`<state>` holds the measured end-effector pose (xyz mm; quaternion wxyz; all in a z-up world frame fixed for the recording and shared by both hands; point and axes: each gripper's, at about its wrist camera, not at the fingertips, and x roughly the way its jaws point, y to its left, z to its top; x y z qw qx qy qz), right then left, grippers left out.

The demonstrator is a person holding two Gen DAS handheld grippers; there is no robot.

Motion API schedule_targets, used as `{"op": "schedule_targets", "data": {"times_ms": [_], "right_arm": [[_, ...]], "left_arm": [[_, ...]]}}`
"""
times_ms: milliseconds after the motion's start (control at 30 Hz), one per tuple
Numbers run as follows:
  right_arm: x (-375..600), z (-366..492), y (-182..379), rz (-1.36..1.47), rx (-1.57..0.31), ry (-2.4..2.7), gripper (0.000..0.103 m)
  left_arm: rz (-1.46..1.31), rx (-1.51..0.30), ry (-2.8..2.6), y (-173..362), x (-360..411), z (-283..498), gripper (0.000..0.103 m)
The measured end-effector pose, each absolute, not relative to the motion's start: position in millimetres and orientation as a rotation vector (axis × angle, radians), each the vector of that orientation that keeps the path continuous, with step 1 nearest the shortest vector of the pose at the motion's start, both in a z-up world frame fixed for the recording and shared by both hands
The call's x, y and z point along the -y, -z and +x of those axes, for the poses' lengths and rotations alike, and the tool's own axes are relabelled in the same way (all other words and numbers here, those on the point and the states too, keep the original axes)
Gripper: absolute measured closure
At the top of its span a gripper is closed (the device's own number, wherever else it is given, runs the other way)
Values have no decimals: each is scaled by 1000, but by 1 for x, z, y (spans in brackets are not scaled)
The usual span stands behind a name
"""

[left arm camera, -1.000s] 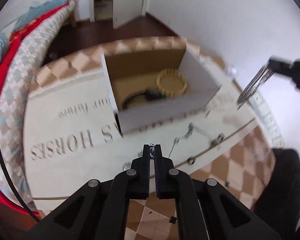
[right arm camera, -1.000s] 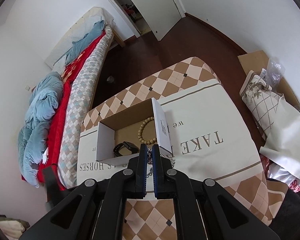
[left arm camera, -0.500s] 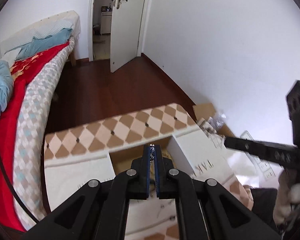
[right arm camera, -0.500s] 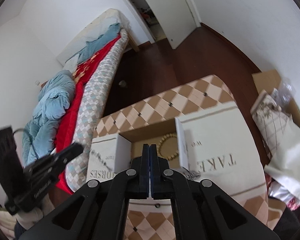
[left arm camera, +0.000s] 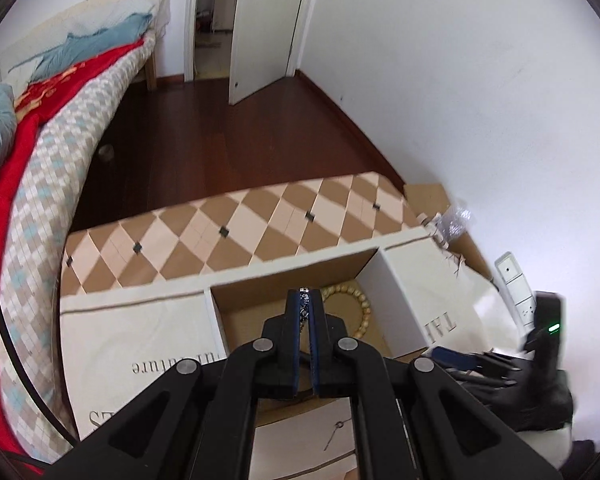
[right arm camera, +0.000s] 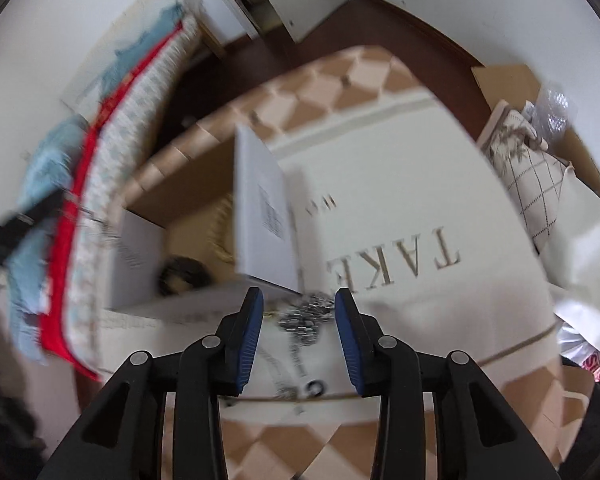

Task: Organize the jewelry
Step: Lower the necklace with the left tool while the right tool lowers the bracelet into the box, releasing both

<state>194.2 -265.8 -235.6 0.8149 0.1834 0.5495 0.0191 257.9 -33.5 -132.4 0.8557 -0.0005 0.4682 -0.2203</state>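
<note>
My left gripper (left arm camera: 305, 300) is shut on a small silver chain piece (left arm camera: 303, 290) and hangs over the open white cardboard box (left arm camera: 400, 304). A wooden bead bracelet (left arm camera: 358, 300) lies inside the box. In the right wrist view, which is blurred, my right gripper (right arm camera: 299, 312) is open low over a silver chain (right arm camera: 304, 316) on the tablecloth, just beside the box's near corner (right arm camera: 260, 220). A dark watch (right arm camera: 184, 276) and the bead bracelet (right arm camera: 220, 224) lie in the box. The right gripper also shows at the right edge of the left wrist view (left arm camera: 456, 356).
The table has a cream cloth with printed letters (right arm camera: 400, 260) and a checked border (left arm camera: 220, 232). A small pin-like piece (left arm camera: 336, 428) lies on the cloth. A bed (left arm camera: 40, 128) stands to the left. A cushion and bags (right arm camera: 532, 184) lie to the right.
My right gripper has opened and dropped low toward the chain by the box. My left gripper stays shut on its piece and has moved over the box.
</note>
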Motion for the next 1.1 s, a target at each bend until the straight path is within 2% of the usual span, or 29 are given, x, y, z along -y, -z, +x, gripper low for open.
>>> {"op": "schedule_targets", "data": {"times_ms": [67, 100, 200, 400, 700, 833, 867, 967, 1033, 1100], "right_arm": [[254, 199, 253, 319, -1184, -34, 64], [246, 197, 253, 229, -1145, -9, 77], [235, 192, 251, 123, -1162, 36, 87], [263, 171, 228, 325, -1118, 33, 87], [242, 191, 111, 350, -943, -140, 87], [216, 218, 95, 278, -935, -187, 87], [209, 225, 97, 247, -952, -198, 87], [190, 253, 125, 181, -1053, -199, 86], [190, 272, 154, 165, -1158, -169, 78], [198, 274, 163, 188, -1169, -138, 29]], "left_arm": [[-1, -1005, 456, 141, 32, 260, 102], [-1, -1013, 453, 145, 31, 260, 102], [-8, -1039, 448, 155, 28, 260, 102], [-35, -1058, 458, 163, 24, 256, 102], [-82, -1052, 451, 149, 17, 271, 101], [-111, -1090, 445, 154, 15, 285, 101], [-116, -1118, 430, 158, 15, 291, 96], [-119, -1164, 383, 167, 15, 301, 94], [-92, -1149, 336, 168, 16, 302, 91], [-47, -1113, 280, 162, 16, 299, 56]]}}
